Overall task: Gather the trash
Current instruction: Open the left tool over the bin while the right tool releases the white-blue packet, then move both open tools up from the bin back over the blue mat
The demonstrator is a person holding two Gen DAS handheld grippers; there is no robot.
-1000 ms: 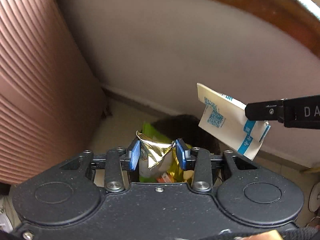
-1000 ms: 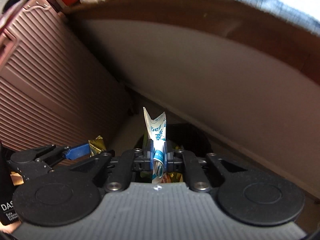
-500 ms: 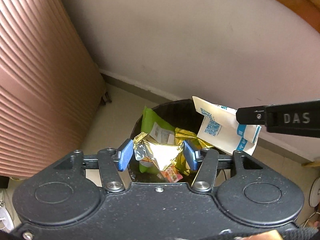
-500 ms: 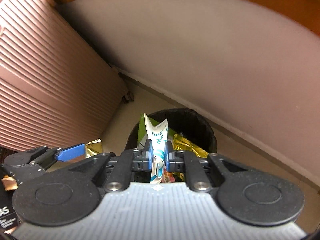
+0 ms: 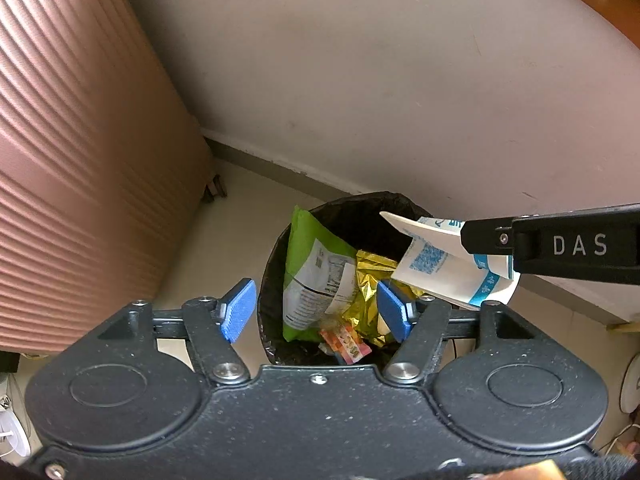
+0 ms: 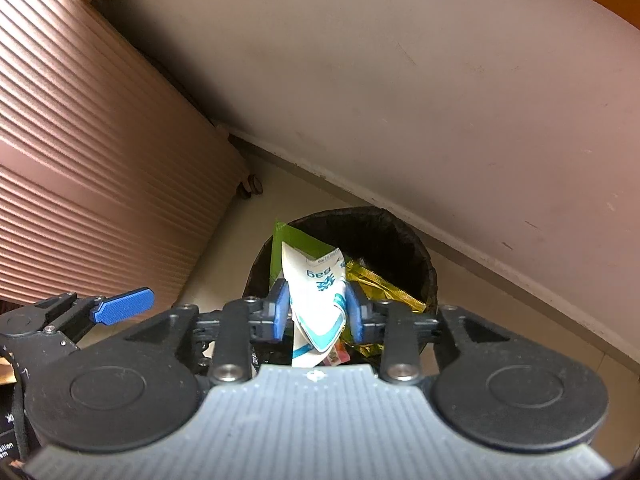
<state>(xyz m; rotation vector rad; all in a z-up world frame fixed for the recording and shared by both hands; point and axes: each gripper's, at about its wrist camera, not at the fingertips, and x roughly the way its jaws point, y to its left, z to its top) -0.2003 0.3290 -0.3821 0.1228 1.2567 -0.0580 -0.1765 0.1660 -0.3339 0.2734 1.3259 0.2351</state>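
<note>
Both grippers hang over a black-lined trash bin (image 5: 276, 280) that stands on the pale floor against the wall. On the left gripper (image 5: 316, 310) the jaws are opening and stand wide apart, with nothing pressed between the blue pads (image 5: 239, 311); through the gap the camera looks straight down into the bin. On the right gripper (image 6: 318, 311) the jaws are opening too, and the white-and-blue paper packet (image 6: 316, 300) stands upright between its blue pads (image 6: 280, 310), which flank it closely without clearly squeezing it, so it looks let go but not yet fallen. In the left wrist view the same packet juts out over the right side of the bin's mouth, under the black finger marked DAS. Inside the bin a green snack bag (image 5: 316, 272) leans against the left wall, a crumpled gold foil wrapper (image 5: 370, 292) lies beside it to the right, and a small red-and-orange wrapper (image 5: 346, 342) sits at the near edge. A ribbed pink suitcase (image 5: 80, 160) stands on its wheels just left of the bin.
</note>
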